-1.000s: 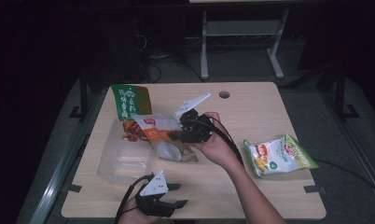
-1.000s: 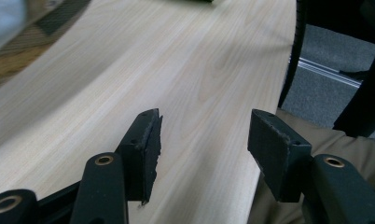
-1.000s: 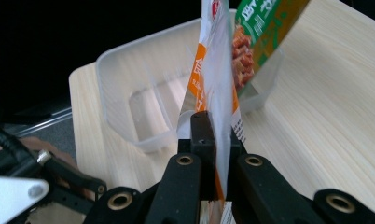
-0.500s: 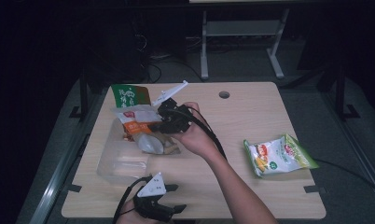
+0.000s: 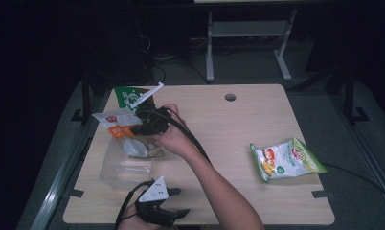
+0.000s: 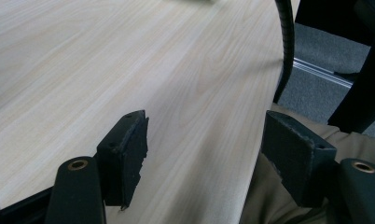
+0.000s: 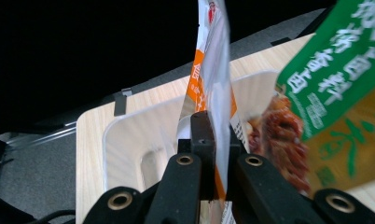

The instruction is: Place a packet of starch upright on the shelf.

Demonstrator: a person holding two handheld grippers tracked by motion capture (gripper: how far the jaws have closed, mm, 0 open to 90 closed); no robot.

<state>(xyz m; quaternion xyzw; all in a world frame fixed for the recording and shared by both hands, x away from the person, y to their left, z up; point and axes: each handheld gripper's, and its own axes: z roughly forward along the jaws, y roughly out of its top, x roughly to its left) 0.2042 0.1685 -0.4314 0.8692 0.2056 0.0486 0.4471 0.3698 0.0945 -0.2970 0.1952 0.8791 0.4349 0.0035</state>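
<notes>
Right tool [image 5: 141, 125], clamped on orange pouch [image 5: 115, 123], shifted left over clear bin [image 5: 115, 173] rim; left tool [image 6: 204, 154] apart.

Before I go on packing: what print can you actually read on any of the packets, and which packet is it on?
Green and yellow snack packet: large white Chinese characters, blurred; I cannot make out the words.
Orange and white packet clamped in the right gripper: seen edge-on, red print at the top, unreadable.
Green and white snack bag at the table's right: coloured print, too small to read.
Clear plastic tub: no print seen.
</notes>
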